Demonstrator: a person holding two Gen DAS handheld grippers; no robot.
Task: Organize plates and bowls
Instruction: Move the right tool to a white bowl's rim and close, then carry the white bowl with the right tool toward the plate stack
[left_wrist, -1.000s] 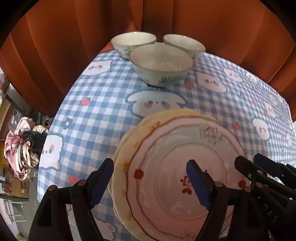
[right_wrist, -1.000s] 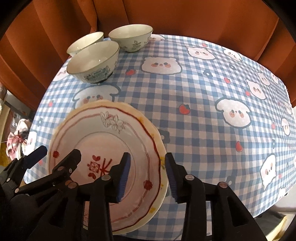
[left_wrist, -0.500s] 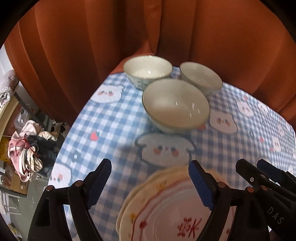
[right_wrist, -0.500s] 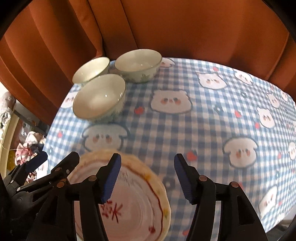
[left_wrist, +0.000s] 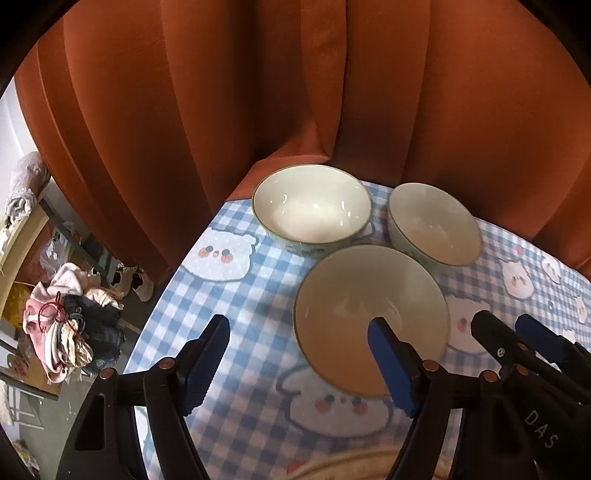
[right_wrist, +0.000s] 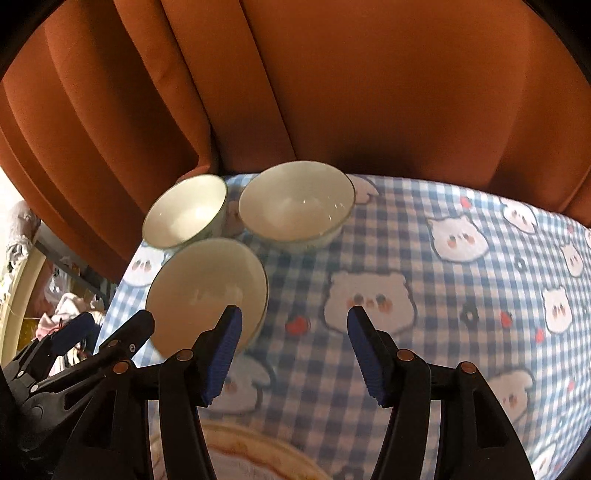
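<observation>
Three white bowls stand close together at the table's far left corner. The nearest bowl (left_wrist: 369, 317) (right_wrist: 205, 288) lies just ahead of both grippers. Behind it are a wide bowl (left_wrist: 312, 206) (right_wrist: 295, 206) and a smaller bowl (left_wrist: 434, 225) (right_wrist: 184, 210). My left gripper (left_wrist: 299, 365) is open and empty above the cloth, its right finger over the nearest bowl. My right gripper (right_wrist: 293, 354) is open and empty beside that bowl. The stacked plates' rim (left_wrist: 354, 467) (right_wrist: 251, 452) shows at the bottom edge, below the grippers.
The table carries a blue checked cloth with bear faces (right_wrist: 424, 295). An orange curtain (left_wrist: 295, 92) hangs right behind the bowls. The table's left edge drops to a floor with a pile of clothes (left_wrist: 70, 325). The right gripper shows in the left wrist view (left_wrist: 528, 350).
Both grippers have risen and moved forward from the plates toward the bowls. The right gripper's jaws have opened wider. The plates have slid to the bottom edge of both views.
</observation>
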